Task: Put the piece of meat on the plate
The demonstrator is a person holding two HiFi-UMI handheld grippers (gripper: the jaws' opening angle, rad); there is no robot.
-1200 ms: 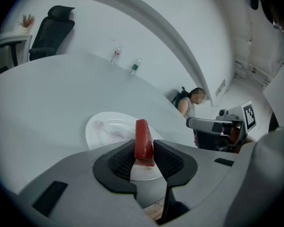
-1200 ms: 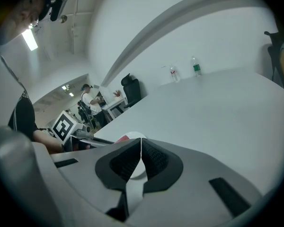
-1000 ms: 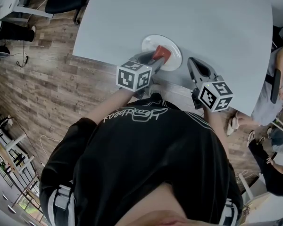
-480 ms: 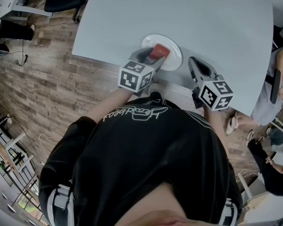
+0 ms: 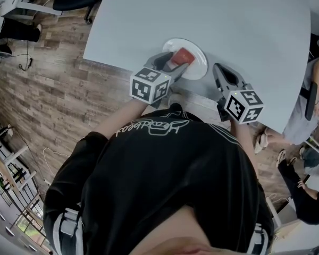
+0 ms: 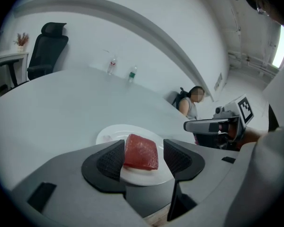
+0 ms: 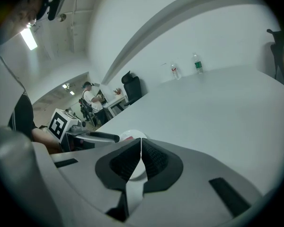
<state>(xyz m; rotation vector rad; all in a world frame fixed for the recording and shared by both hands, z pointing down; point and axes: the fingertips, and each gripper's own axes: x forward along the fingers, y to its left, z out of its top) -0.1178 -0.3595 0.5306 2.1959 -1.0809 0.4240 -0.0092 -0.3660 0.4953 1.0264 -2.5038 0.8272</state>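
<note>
left hand-held gripper (image 6: 143, 149): jaws have just been opening, now wide around the meat (image 6: 141, 152) on the plate (image 6: 109, 135); right hand-held gripper (image 7: 141, 151) closed, empty.

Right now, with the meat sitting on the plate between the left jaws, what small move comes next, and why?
Probably draw the left hand-held gripper straight back, away from the plate. Its jaws have just been opening and stand apart; the piece of meat lies on the plate between them, unclamped, so the placing looks done.
</note>
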